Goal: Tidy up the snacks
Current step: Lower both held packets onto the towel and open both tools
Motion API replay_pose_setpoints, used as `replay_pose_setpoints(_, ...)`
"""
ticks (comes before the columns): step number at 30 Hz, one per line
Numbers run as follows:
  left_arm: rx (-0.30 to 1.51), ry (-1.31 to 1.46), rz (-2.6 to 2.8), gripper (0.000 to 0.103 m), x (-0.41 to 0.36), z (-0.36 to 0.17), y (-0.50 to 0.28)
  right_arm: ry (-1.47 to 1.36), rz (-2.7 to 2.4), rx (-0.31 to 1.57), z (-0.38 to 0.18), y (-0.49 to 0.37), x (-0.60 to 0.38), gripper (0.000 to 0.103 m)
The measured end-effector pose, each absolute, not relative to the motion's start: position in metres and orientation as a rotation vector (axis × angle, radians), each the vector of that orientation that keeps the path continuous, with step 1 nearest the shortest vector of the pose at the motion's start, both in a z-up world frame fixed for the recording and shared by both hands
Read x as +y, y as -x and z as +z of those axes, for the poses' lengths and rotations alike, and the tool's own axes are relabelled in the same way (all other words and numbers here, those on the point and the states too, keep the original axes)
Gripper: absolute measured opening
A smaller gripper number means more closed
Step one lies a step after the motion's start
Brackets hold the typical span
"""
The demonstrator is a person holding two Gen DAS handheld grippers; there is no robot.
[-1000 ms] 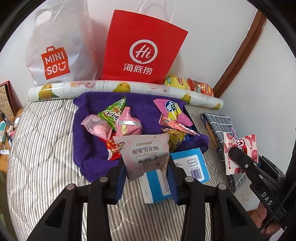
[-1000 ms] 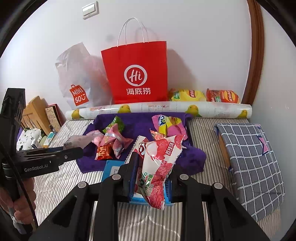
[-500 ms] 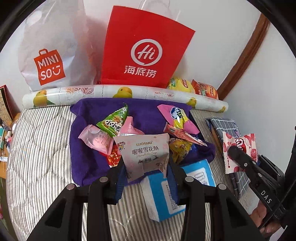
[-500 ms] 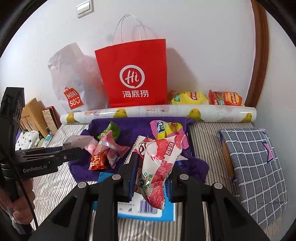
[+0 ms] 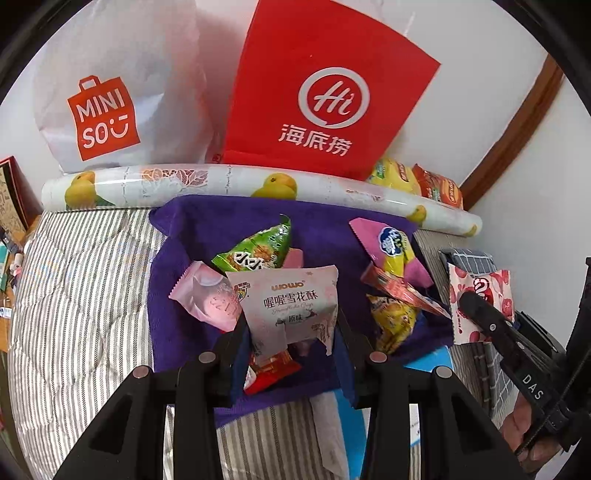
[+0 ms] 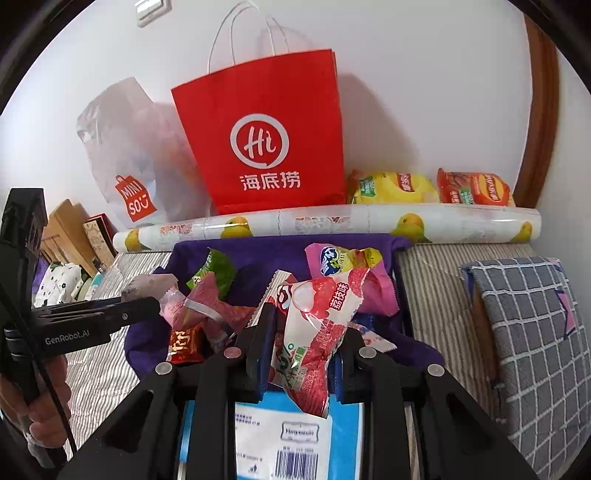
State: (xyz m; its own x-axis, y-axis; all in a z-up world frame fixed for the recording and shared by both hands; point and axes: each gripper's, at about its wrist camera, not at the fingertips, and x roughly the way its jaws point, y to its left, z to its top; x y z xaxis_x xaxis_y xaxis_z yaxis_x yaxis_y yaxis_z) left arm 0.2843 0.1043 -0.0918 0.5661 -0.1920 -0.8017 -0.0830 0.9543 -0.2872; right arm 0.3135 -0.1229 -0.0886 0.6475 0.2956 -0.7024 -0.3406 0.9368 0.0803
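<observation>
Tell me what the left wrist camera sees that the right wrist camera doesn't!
Only the left wrist view shows the yellow snack packet on the purple towel. Only the right wrist view shows the wall switch and the bag's white handles. Both show the red bag, the fruit-print roll and a snack in each hand-held gripper.

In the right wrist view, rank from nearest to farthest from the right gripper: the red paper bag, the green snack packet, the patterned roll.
From the right gripper:
1. Green snack packet, just ahead to the left, on the purple cloth.
2. Patterned roll, lying across behind the cloth.
3. Red paper bag, standing against the wall behind the roll.
</observation>
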Motion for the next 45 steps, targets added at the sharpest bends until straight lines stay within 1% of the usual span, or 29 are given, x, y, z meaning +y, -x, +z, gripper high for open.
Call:
replay_pose_setpoints(21, 1.025, 0.315, -0.087, 0.038, 0.098, -0.118, -0.331, 0.064, 0.363, 0.888, -0.135, -0.364, -0.113, 0.026)
replay_pose_setpoints(31, 1.019, 0.305, -0.091, 0.04, 0.096, -0.12, -0.335, 0.066, 0.358, 0.927, -0.151, -0.372, -0.11, 0.027)
replay_pose_setpoints(37, 1.022, 0.296, -0.097, 0.044, 0.094, -0.12, -0.334, 0.086, 0.351, 0.935, -0.155, -0.371, -0.109, 0.028)
replay_pose_setpoints(38, 1.025, 0.293, -0.098, 0.045, 0.093, -0.119, -0.334, 0.091, 0.35, 0.932, -0.154, -0.37, -0.109, 0.028)
replay_pose_setpoints(39, 1.029, 0.29, -0.1, 0.045, 0.093, -0.119, -0.333, 0.099, 0.348, 0.932, -0.153, -0.37, -0.109, 0.031)
replay_pose_setpoints(40, 1.03, 0.29, -0.103, 0.045, 0.093, -0.118, -0.332, 0.104, 0.348, 0.931, -0.153, -0.369, -0.108, 0.037)
replay_pose_setpoints(42, 1.031, 0.291, -0.101, 0.048, 0.093, -0.116, -0.33, 0.114, 0.346, 0.924, -0.151, -0.367, -0.108, 0.046)
replay_pose_setpoints(45, 1.031, 0.292, -0.094, 0.056, 0.094, -0.112, -0.326, 0.142, 0.326, 0.9, -0.145, -0.361, -0.108, 0.049)
